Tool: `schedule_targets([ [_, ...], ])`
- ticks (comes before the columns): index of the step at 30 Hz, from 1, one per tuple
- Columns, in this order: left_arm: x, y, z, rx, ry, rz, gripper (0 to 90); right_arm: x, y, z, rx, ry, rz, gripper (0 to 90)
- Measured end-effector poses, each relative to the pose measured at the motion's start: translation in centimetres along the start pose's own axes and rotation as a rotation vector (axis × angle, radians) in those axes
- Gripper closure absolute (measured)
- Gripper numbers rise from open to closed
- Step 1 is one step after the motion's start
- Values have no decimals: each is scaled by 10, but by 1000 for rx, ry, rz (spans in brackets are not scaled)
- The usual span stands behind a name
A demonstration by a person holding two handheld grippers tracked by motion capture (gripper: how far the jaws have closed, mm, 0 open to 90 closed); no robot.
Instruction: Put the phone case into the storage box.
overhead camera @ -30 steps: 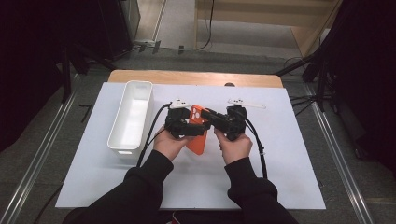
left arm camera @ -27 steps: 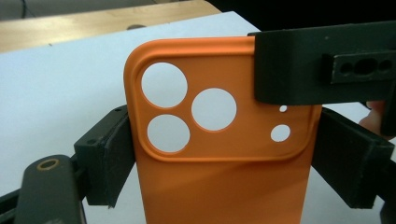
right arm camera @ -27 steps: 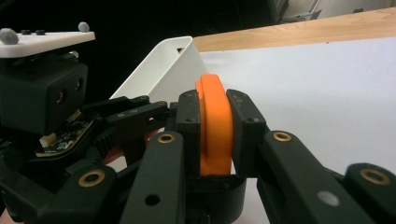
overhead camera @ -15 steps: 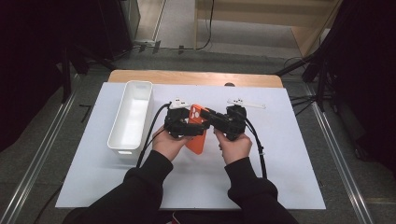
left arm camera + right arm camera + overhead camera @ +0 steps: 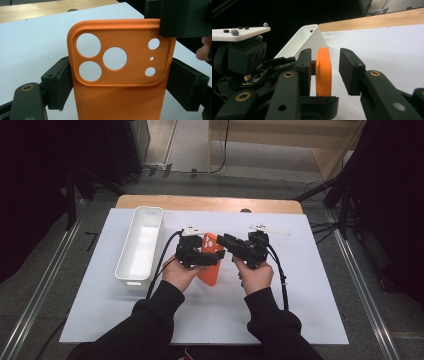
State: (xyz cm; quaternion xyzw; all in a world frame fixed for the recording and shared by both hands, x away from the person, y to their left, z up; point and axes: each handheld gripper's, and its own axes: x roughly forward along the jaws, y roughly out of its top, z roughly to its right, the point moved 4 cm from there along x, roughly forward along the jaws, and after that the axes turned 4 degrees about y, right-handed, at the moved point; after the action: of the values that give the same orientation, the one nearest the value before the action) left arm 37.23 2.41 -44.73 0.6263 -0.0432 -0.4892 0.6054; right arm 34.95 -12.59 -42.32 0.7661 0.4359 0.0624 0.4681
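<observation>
Lab-like studio: black curtains (image 5: 45, 175), floor rails (image 5: 40, 290), white-covered table (image 5: 310, 285)

one orange phone case (image 5: 210, 265), one white bin (image 5: 141, 245), two tongs

On the desk (image 5: 310, 310), the bin (image 5: 140, 245) lies left of the phone case (image 5: 211, 265). The left gripper (image 5: 207, 258) and right gripper (image 5: 226, 241) flank the case at mid-desk.

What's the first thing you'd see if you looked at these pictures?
The bright orange phone case jumps out, held upright in the middle of the white table. The left hand-held gripper squeezes its two side edges, while the right hand-held gripper has just been opening, its pads standing off the case's top corner. A long white bin sits to the left.
</observation>
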Motion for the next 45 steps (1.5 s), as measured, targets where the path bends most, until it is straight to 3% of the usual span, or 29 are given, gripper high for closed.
schedule_targets([
  [13, -2, 0, -7, -2, 10, -13, 158, -8, -1, 7, -6, -5, -38, 552],
  [25, -7, 3, -12, -4, 12, -11, 158, -23, -4, 24, -27, -50, -39, 493],
  [35, -12, 6, -13, -2, -2, -9, 158, -25, -18, 37, -88, -77, -105, 434],
  [45, -15, 7, -10, 3, -39, -14, 158, -24, -29, 42, -165, -62, -148, 374],
])
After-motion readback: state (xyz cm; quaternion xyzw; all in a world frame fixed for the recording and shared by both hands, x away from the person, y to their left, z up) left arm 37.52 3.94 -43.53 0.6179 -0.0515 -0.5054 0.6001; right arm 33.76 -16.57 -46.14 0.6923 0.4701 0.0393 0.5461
